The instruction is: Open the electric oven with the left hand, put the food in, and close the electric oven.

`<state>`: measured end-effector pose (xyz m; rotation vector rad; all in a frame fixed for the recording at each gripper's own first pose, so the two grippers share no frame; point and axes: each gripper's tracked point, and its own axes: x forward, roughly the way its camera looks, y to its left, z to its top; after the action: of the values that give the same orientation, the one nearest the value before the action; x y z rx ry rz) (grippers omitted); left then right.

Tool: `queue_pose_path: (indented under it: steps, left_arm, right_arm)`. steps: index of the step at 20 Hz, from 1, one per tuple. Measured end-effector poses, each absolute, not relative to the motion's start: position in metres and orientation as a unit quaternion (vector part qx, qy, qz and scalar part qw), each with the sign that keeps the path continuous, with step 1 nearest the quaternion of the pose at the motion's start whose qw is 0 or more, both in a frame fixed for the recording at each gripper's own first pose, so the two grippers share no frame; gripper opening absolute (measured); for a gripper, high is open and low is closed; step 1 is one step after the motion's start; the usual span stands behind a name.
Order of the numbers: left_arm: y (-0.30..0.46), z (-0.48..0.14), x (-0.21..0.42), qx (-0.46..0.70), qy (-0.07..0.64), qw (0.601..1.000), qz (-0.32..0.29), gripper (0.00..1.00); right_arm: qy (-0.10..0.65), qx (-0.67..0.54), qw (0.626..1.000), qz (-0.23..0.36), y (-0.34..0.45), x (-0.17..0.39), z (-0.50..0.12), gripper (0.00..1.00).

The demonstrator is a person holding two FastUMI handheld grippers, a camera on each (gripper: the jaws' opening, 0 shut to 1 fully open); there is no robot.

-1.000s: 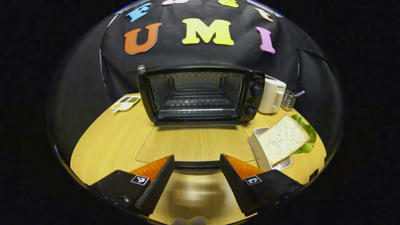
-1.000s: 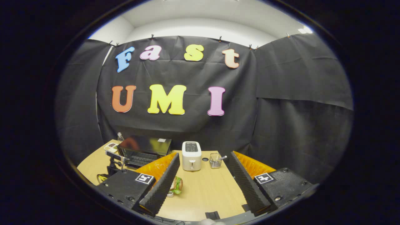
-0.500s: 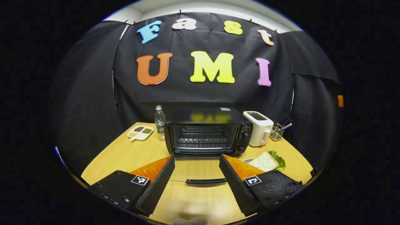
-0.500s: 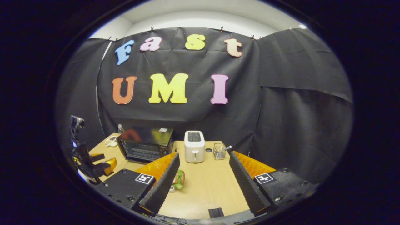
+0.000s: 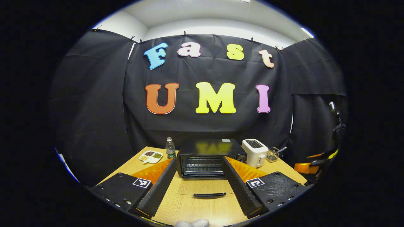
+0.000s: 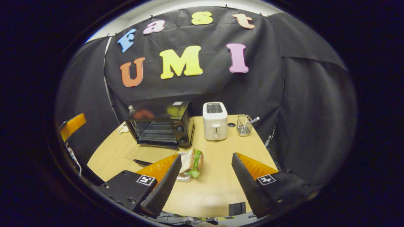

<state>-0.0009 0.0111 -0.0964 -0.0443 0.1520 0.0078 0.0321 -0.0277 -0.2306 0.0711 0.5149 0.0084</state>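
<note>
Both claws, left claw [image 5: 195, 186] and right claw [image 6: 205, 186], spread wide, gripping nothing. Sandwich [image 6: 193, 162] on worktop [image 6: 217, 179] near open toaster oven [image 6: 162, 127], glass door [image 5: 205, 187] folded flat.
</note>
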Motion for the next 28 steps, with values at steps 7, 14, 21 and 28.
queue_pose_path:
  steps: [7, 14, 21, 28]
  left_arm:
    - [0.019, -0.073, -0.012, -0.015, 0.063, 0.997, 0.035, 0.94]
    - [0.021, -0.065, -0.008, -0.005, 0.071, 0.995, 0.072, 0.94]
    - [0.022, -0.065, 0.0, -0.005, 0.082, 0.99, 0.116, 0.94]
    - [0.015, -0.067, 0.006, 0.007, 0.094, 0.984, 0.149, 0.94]
  right_arm:
    - [0.335, 0.059, 0.939, 0.05, -0.015, 0.078, -0.316, 1.0]
    - [0.388, 0.091, 0.91, 0.112, 0.006, 0.125, -0.357, 0.9]
    - [0.44, 0.123, 0.876, 0.158, 0.013, 0.15, -0.375, 0.77]
    - [0.463, 0.185, 0.851, 0.166, 0.02, 0.15, -0.371, 0.38]
